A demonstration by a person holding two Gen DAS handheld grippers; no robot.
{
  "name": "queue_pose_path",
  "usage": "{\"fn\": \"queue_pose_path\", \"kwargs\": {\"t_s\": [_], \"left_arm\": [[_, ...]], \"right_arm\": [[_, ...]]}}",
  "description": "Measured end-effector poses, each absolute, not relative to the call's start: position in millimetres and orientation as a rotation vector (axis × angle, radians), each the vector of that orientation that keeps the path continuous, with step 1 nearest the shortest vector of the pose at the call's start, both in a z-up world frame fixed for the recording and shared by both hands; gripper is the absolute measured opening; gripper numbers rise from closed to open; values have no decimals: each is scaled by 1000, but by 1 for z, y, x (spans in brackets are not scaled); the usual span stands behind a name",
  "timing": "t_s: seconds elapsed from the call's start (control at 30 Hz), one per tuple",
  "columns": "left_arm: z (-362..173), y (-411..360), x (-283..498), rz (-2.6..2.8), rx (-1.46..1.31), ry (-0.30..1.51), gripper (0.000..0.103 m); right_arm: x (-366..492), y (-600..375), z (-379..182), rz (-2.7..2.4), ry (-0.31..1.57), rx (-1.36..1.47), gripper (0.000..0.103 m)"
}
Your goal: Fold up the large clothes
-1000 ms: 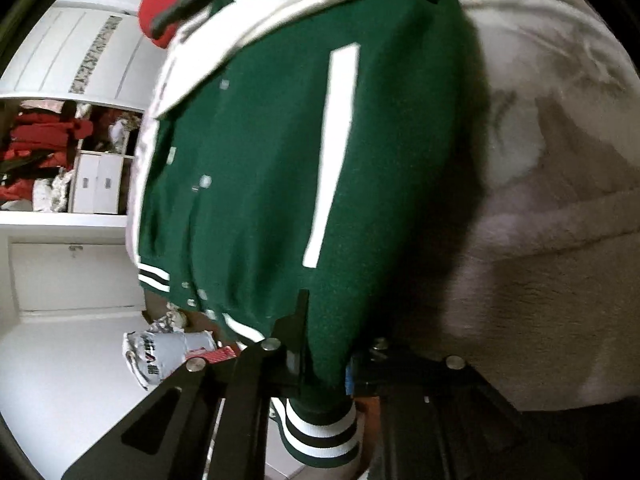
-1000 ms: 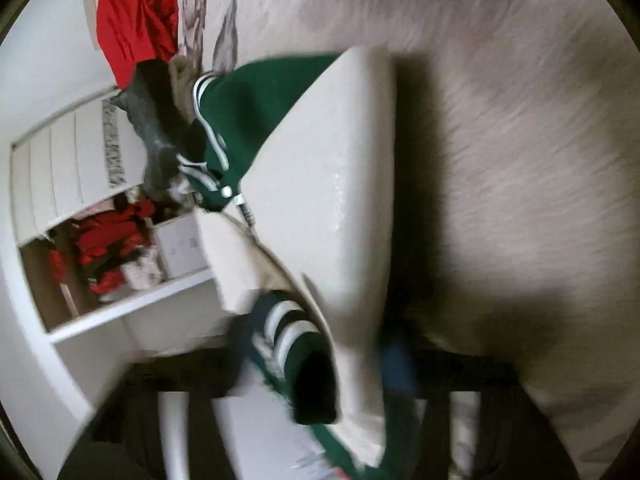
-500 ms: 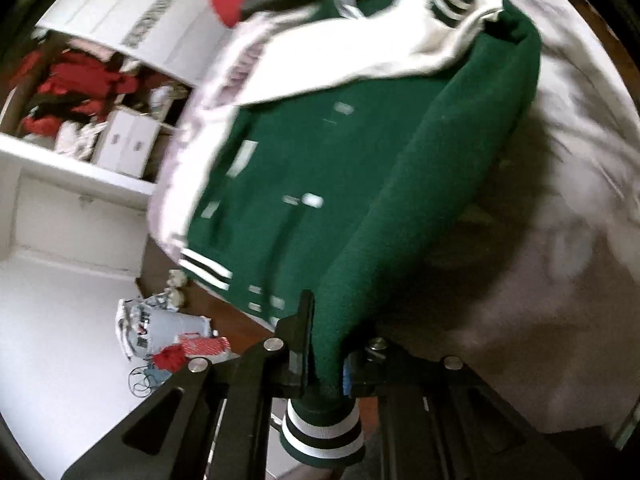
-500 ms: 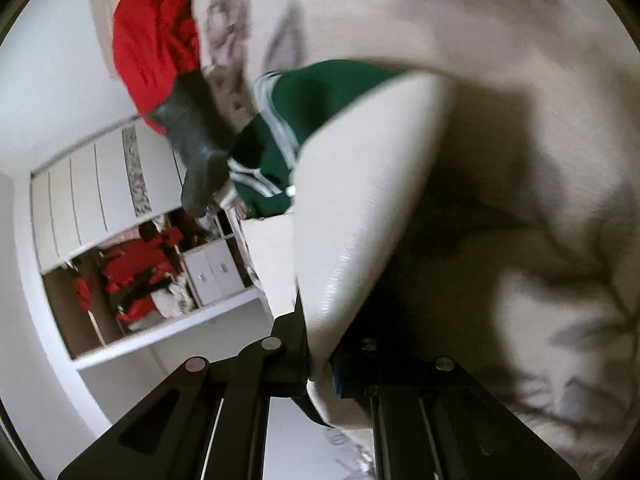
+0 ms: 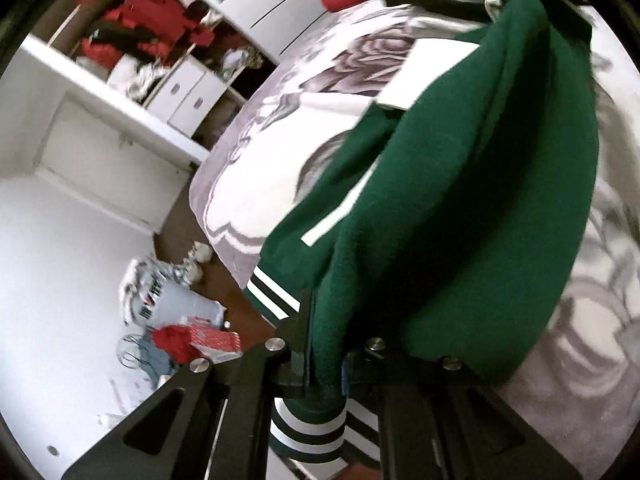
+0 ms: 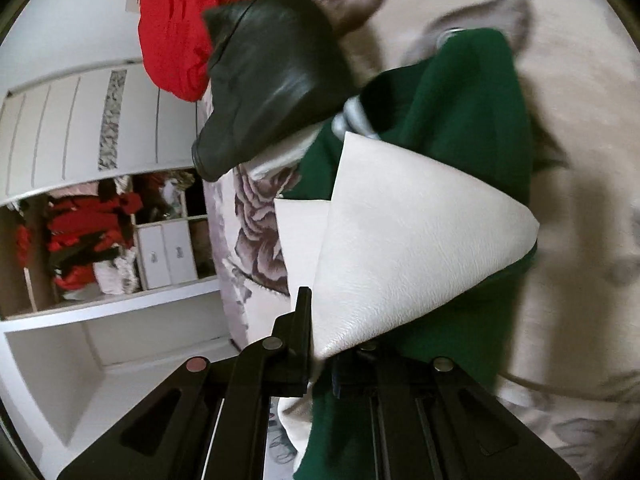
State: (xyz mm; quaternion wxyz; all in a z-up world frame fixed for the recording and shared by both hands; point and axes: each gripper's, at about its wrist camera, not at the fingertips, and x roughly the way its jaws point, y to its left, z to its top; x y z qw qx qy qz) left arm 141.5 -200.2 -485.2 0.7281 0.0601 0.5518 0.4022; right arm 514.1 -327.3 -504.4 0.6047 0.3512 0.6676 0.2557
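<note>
Varsity jacket (image 5: 472,184), thick, limp, likely heavy: striped hem clamped in left gripper (image 5: 326,364), smooth white sleeve (image 6: 400,240) pinched in right gripper (image 6: 320,364), possibly slippery.

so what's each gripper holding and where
Both hold the green varsity jacket: the left gripper pinches green body fabric just above the striped hem, the right gripper pinches its white leather sleeve.

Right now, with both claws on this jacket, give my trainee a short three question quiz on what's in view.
1. True or false: the left claw grips green jacket fabric near a striped cuff.
2. What does the right claw pinch: A) white sleeve B) red garment C) black garment?
3. What pattern is on the blanket?

Key: 1 true; 2 A; 3 roses.
</note>
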Motion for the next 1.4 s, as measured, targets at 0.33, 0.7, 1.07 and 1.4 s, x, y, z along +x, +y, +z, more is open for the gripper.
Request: {"fn": "queue_pose_path", "kwargs": {"t_s": [0.33, 0.7, 1.07, 1.4], "left_arm": [[-519, -67, 141, 853, -67, 1312, 7], [-576, 51, 101, 676, -574, 1363, 60], [-590, 87, 57, 562, -868, 1344, 91], [-576, 107, 47, 465, -1058, 1296, 91]], "right_arm": [[530, -118, -520, 520, 1600, 486, 7], [523, -36, -583, 585, 1758, 491, 57], [378, -163, -557, 682, 1747, 389, 67], [227, -293, -639, 480, 1932, 535, 67]]}}
